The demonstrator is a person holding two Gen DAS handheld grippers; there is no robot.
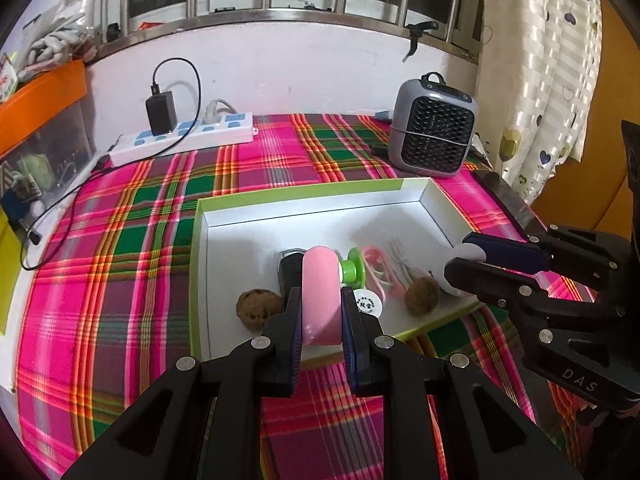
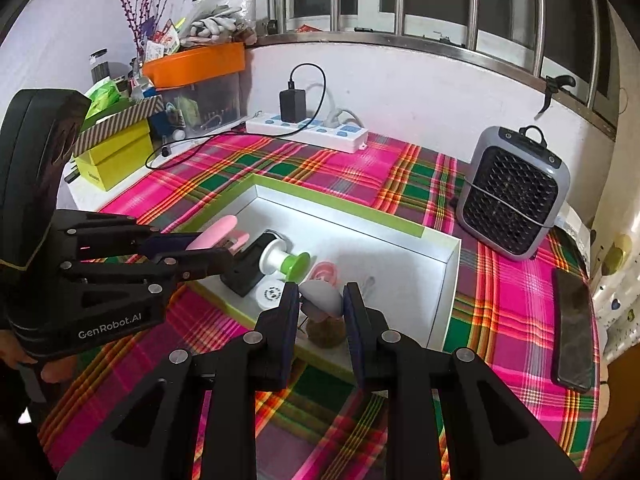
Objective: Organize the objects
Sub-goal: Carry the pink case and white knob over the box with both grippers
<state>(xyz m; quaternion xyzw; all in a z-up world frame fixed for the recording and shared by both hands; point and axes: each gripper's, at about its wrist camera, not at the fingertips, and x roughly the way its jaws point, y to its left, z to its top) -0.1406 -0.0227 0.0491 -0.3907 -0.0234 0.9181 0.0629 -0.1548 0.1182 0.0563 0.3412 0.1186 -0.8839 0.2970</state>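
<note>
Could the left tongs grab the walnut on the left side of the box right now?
Probably not yet. The left tongs are shut on a pink case, so they have no free grip. The walnut lies uncovered in the box just beside them, so once the case is dropped, the way looks free.

Left tongs (image 1: 321, 316) clamped on pink oval piece (image 1: 320, 296) above white box (image 1: 320, 216) on plaid cloth (image 1: 132, 232).

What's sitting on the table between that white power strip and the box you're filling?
Only bare plaid tablecloth lies between the power strip and the box, clearest in the right wrist view.
</note>
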